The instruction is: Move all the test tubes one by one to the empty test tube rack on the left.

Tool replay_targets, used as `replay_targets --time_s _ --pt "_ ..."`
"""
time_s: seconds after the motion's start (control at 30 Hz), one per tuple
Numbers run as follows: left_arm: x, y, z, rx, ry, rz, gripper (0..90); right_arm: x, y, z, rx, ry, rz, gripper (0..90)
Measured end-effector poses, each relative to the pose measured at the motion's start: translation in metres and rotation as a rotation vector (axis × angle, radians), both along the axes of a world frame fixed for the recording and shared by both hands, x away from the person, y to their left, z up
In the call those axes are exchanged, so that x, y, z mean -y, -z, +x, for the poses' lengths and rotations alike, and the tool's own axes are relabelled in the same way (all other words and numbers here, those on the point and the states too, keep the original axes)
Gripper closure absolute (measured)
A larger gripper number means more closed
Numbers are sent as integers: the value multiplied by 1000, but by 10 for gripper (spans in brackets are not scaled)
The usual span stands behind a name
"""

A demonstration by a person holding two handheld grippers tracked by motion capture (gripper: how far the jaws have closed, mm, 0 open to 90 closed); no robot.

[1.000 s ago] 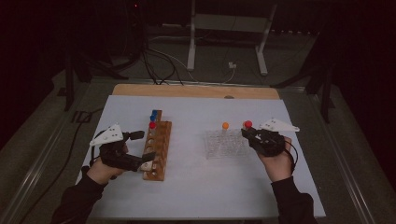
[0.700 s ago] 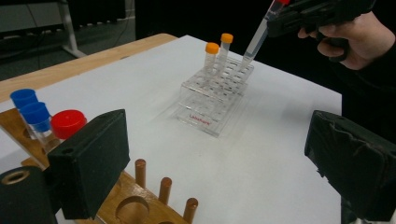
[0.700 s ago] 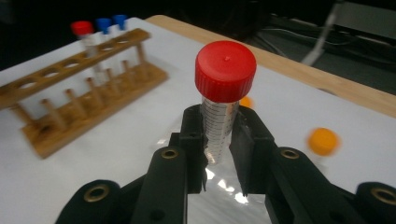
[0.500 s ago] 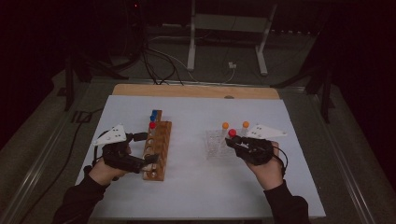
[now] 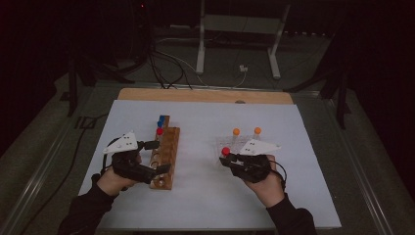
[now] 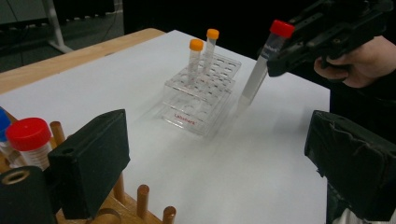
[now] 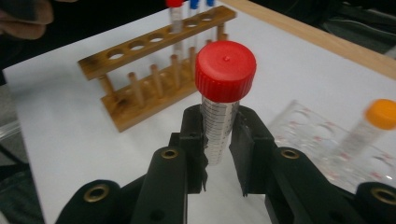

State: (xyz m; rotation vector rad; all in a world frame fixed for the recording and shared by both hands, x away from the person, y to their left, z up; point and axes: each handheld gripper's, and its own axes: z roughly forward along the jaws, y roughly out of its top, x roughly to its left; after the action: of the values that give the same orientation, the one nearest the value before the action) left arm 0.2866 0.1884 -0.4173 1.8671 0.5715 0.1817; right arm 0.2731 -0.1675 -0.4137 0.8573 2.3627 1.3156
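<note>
We see a clear plastic tube (image 7: 219, 126) with a red screw cap (image 7: 225, 70) and printed measuring marks down its side. It hangs cap-up and slightly tilted, its pointed tip lifted off the white worktop (image 5: 205, 196), just beside the near corner of the clear plastic rack (image 6: 198, 100). Two orange-capped tubes (image 6: 200, 58) stand upright in that rack.

R tongs (image 5: 229, 160) + red-capped tube (image 5: 225, 151) leftward, off rack (image 5: 235, 145)
</note>
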Motion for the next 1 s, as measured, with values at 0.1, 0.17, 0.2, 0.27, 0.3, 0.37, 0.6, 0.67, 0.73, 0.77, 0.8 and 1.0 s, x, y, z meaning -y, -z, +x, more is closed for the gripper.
replay_targets --time_s 0.1,0.17,0.2,0.27,0.3,0.37,0.6,0.67,0.73,0.77,0.8,1.0 --pt "4 -1 -1 -5 13 -6 75 -7 3 -3 -6 -26 -11 752" --pt "7 -2 -3 -3 26 -4 75 -12 6 -4 -10 -41 -20 752" --pt "10 -3 -5 -4 35 -6 75 -14 8 -4 -15 -46 -23 752" --pt "14 -5 -7 -4 46 -4 76 -17 10 -5 -19 -55 -28 752" --pt "17 -6 -9 -5 53 -6 79 -19 11 -5 -22 -59 -32 752" --pt "23 -7 -11 -3 65 2 80 -21 13 -6 -25 -67 -34 752" --pt "42 -11 -18 9 112 17 80 -28 17 -9 -38 -94 -46 752" --pt "46 -12 -20 12 123 14 80 -31 18 -10 -40 -101 -47 752" --pt "50 -14 -23 21 122 19 83 -32 18 -11 -41 -109 -47 752" --pt "51 -15 -23 24 125 16 90 -33 18 -12 -43 -113 -47 752" --pt "53 -16 -24 22 126 14 90 -34 18 -13 -43 -118 -46 752" --pt "62 -17 -26 35 134 13 169 -40 18 -17 -40 -142 -47 752"
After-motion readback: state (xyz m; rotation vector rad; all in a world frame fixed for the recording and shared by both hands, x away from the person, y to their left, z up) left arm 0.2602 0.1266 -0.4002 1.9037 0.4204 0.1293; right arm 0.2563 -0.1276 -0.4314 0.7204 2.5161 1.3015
